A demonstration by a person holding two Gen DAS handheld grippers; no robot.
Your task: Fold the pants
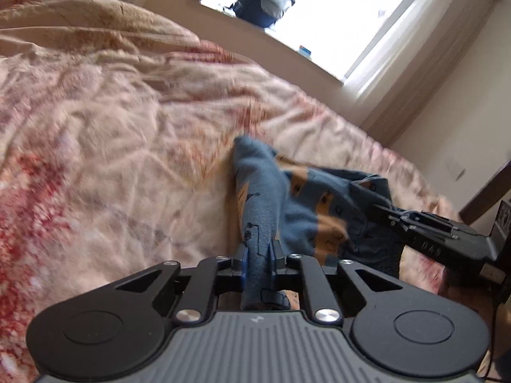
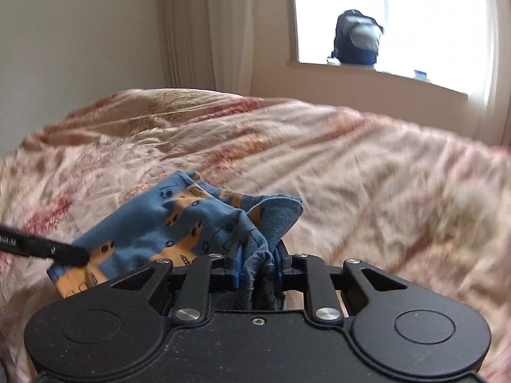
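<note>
Small blue pants (image 1: 287, 198) with an orange vehicle print hang bunched over the bed. My left gripper (image 1: 259, 255) is shut on one edge of the pants, the cloth pinched between its blue pads. My right gripper (image 2: 258, 263) is shut on another bunched edge of the pants (image 2: 179, 220). The right gripper also shows in the left wrist view (image 1: 383, 208) at the far right, holding the cloth. The left gripper's finger shows in the right wrist view (image 2: 68, 253) at the left, against the pants. Both views are motion-blurred.
A pink and red floral bedspread (image 1: 111, 146) covers the bed (image 2: 367, 175). A pillow (image 1: 95, 16) lies at the head. A dark backpack (image 2: 356, 40) sits on the window sill (image 1: 281, 38) beyond the bed. Curtains (image 2: 204, 32) hang by the wall.
</note>
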